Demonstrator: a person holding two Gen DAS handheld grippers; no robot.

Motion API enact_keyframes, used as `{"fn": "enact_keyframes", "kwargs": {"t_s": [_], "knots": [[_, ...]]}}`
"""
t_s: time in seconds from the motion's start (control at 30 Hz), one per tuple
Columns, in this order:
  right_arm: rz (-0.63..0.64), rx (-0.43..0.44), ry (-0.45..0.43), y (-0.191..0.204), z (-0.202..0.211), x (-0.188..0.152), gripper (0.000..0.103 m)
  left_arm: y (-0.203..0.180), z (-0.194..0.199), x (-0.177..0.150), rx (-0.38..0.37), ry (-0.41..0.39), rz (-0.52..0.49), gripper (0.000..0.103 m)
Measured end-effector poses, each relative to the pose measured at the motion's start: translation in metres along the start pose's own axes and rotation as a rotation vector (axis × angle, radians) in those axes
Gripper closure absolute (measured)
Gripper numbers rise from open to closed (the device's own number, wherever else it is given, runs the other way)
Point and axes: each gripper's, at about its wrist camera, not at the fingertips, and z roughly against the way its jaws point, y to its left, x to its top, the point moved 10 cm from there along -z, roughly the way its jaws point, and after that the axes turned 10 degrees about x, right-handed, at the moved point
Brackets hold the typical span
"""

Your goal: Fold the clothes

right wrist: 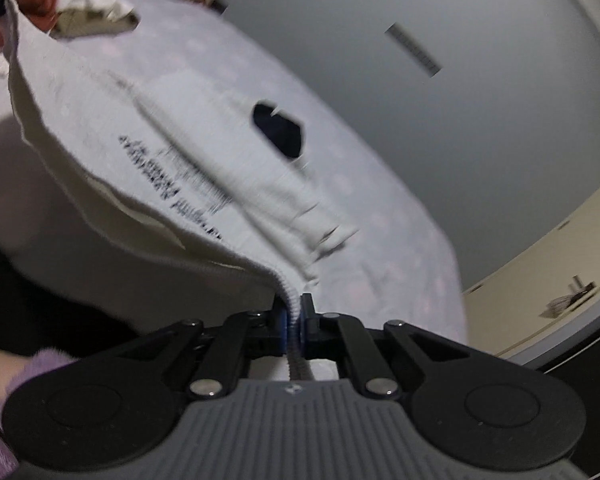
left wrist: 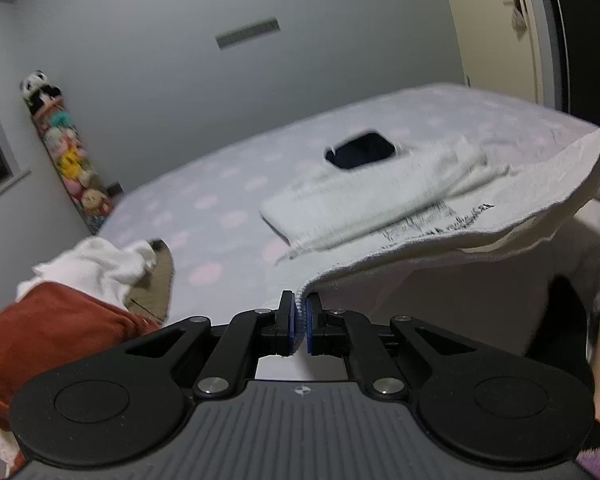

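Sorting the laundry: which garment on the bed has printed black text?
The white garment held by both grippers; the rust and plain white ones show none.

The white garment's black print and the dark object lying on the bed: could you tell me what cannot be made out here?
- Print on the white garment: motion-blurred in both wrist views, unreadable.
- Dark object: blurred; its identity is unclear.
- Garment type: its far part is bunched and blurred.
- Left gripper and right gripper: pads hide the pinched hem.

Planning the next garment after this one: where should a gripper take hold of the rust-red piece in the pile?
Grip the rust-red garment at its rounded top fold, coming from the bed side. That bulge stands clear of the crumpled white cloth draped on it; its hems and corners are hidden, so this is only a first lift.
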Motion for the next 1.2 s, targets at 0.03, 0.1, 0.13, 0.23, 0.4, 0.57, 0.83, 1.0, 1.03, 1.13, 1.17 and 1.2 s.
{"fn": "enact_keyframes", "kwargs": {"t_s": [0.03,0.1,0.13,0.23,0.4,0.57,0.83,1.0,1.03,1.13,1.17,1.2], "knots": [[-0.007,-0.008,-0.014,-0.003,0.004,0.002,0.097,0.003,0.004,0.003,0.006,-0.012,0.011,0.1],[-0.012,-0.026,-0.043,-0.008,0.016,0.008,0.097,0.009,0.013,0.009,0.018,-0.034,0.032,0.1],[-0.013,-0.036,-0.056,-0.01,0.023,0.01,0.098,0.013,0.018,0.012,0.026,-0.046,0.04,0.1],[-0.018,-0.057,-0.089,-0.015,0.042,0.015,0.098,0.023,0.035,0.02,0.042,-0.084,0.068,0.1],[-0.024,-0.084,-0.134,-0.018,0.077,0.02,0.098,0.041,0.068,0.035,0.05,-0.163,0.118,0.1],[-0.022,-0.11,-0.171,-0.018,0.121,0.021,0.098,0.052,0.113,0.047,0.058,-0.26,0.134,0.102],[0.004,-0.074,-0.159,-0.006,0.143,0.023,0.098,0.092,0.123,0.055,0.126,-0.284,0.193,0.103],[0.061,-0.033,-0.089,0.011,0.116,0.008,0.097,0.078,0.08,0.03,0.054,-0.149,0.132,0.103],[0.063,-0.033,-0.076,0.012,0.113,0.003,0.097,0.072,0.073,0.027,0.029,-0.13,0.115,0.103],[0.042,-0.034,-0.053,0.009,0.108,-0.006,0.097,0.046,0.058,0.021,-0.041,-0.096,0.022,0.103],[0.035,-0.034,-0.05,0.009,0.107,-0.008,0.097,0.034,0.053,0.021,-0.076,-0.087,-0.023,0.103],[0.027,-0.035,-0.048,0.008,0.106,-0.01,0.097,0.021,0.05,0.02,-0.105,-0.082,-0.063,0.101]]}}
